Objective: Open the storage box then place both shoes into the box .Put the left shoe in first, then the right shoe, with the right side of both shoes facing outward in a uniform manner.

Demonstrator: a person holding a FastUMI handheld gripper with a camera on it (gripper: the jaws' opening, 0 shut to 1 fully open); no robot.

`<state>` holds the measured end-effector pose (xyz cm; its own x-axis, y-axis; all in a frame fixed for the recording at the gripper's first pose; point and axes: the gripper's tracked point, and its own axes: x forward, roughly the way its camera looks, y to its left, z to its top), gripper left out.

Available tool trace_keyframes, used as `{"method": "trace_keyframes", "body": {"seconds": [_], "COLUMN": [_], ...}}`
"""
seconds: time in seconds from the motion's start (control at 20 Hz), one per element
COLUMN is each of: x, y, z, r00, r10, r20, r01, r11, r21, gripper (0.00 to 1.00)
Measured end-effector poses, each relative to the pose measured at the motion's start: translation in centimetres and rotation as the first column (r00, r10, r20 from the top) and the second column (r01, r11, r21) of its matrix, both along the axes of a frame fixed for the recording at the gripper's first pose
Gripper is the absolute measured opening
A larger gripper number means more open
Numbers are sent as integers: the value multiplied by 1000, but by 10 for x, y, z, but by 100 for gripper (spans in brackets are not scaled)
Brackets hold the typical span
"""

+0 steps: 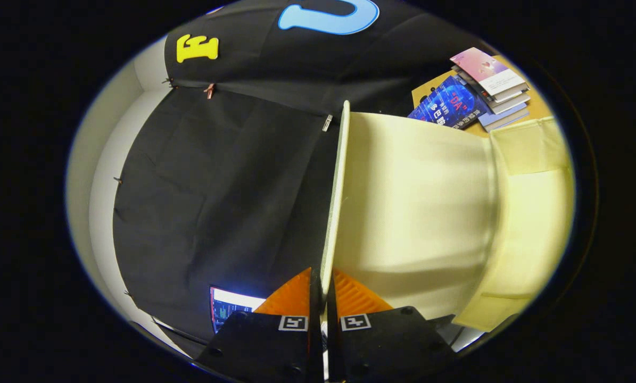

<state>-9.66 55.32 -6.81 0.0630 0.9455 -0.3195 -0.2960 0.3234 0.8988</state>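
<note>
My gripper (322, 290) is shut on the edge of the cream storage box's lid (335, 202). The thin lid panel runs straight ahead from between my fingers, seen edge-on. The view is rolled sideways. Beyond the lid, to its right, the pale inner face of the lid and the box (419, 213) spread out, with a folded side flap (530, 213) further right. No shoes show here.
A stack of books (482, 90) lies on a wooden tabletop (536, 109) beyond the box. Black booth cloth (216, 186) hangs left of the lid, with a lit screen (227, 306) near my left finger and a white wall (99, 175) past the cloth.
</note>
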Motion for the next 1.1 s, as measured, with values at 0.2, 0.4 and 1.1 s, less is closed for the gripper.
{"method": "trace_keyframes", "body": {"seconds": [0.2,0.4,1.1], "x": [8,15,41], "y": [22,14,-163], "z": [-28,-49,-18], "r00": [1000,998,900], "r10": [-19,-18,-69], "r20": [14,62,431], "r01": [19,25,176], "r11": [998,992,961], "r21": [-63,-124,-212], "gripper": [10,39,97]}}
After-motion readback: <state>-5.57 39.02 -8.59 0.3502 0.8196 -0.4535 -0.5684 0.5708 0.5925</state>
